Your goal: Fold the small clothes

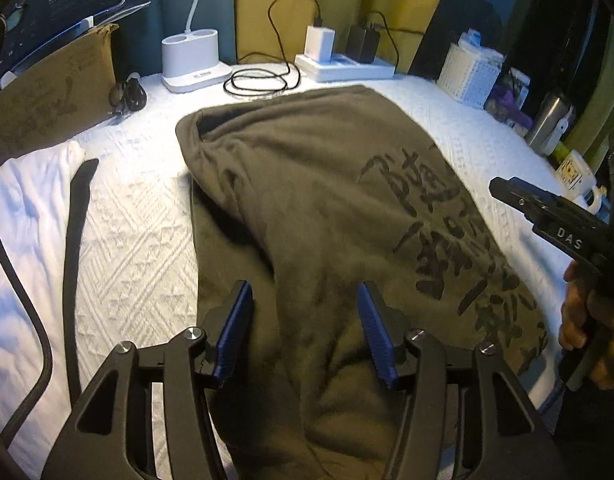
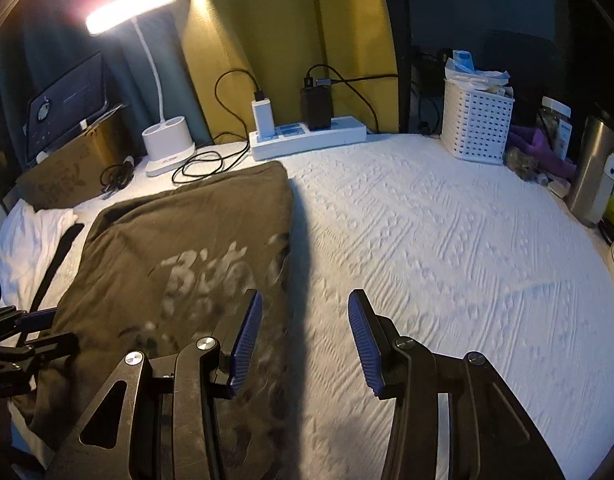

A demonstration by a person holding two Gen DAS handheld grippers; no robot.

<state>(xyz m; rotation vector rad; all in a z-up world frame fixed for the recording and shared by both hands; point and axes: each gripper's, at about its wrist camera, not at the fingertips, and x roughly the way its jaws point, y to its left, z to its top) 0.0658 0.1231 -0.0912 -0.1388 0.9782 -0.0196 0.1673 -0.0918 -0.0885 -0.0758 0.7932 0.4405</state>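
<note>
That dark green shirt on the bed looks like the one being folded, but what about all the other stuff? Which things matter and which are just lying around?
Part of the job:
- dark green shirt
- left claw, open
- right claw, open
- white bedcover it lies on

Just lying about:
- desk lamp
- power strip
- white basket
- cardboard box
- steel flask
- white cloth
</note>
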